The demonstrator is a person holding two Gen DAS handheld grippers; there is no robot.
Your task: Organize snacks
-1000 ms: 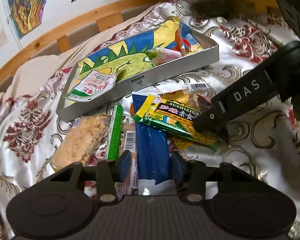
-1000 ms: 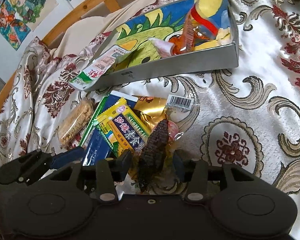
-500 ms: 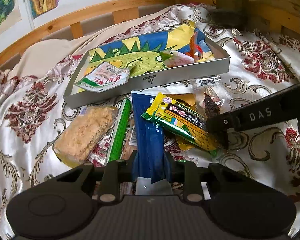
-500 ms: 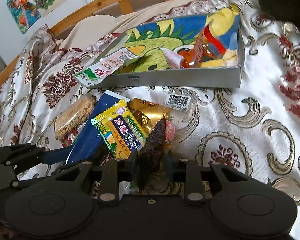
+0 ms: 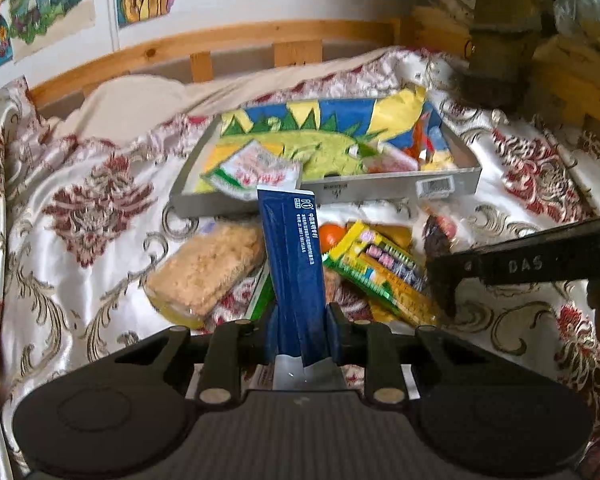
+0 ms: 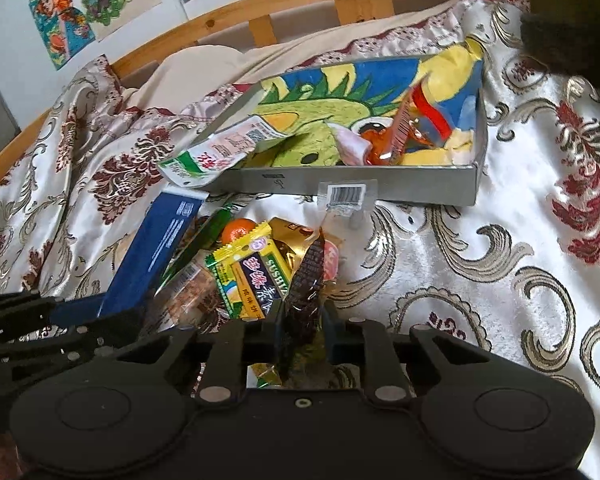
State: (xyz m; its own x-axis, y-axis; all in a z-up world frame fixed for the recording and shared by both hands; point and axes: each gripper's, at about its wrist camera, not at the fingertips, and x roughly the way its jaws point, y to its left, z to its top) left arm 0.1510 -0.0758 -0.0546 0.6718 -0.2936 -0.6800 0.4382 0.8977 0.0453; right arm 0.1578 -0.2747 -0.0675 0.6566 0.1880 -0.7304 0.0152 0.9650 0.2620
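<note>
Since a second ago we have lifted the blue packet (image 5: 294,268) off the heap, our left gripper (image 5: 298,330) having just closed on it. Our right gripper (image 6: 303,330) has just closed on the dark snack (image 6: 306,280), near the tray (image 6: 380,189).

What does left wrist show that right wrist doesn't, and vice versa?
Left wrist only: the crispy rice cake pack in full, lying left of the pile, and the right gripper's arm marked DAS.

Right wrist only: the jaws of the right gripper pressed on a dark snack packet, and the bedspread to the right.

Both: the grey tray with the dinosaur drawing, the blue packet clamped in the left gripper, the yellow-green snack bar, the orange.
</note>
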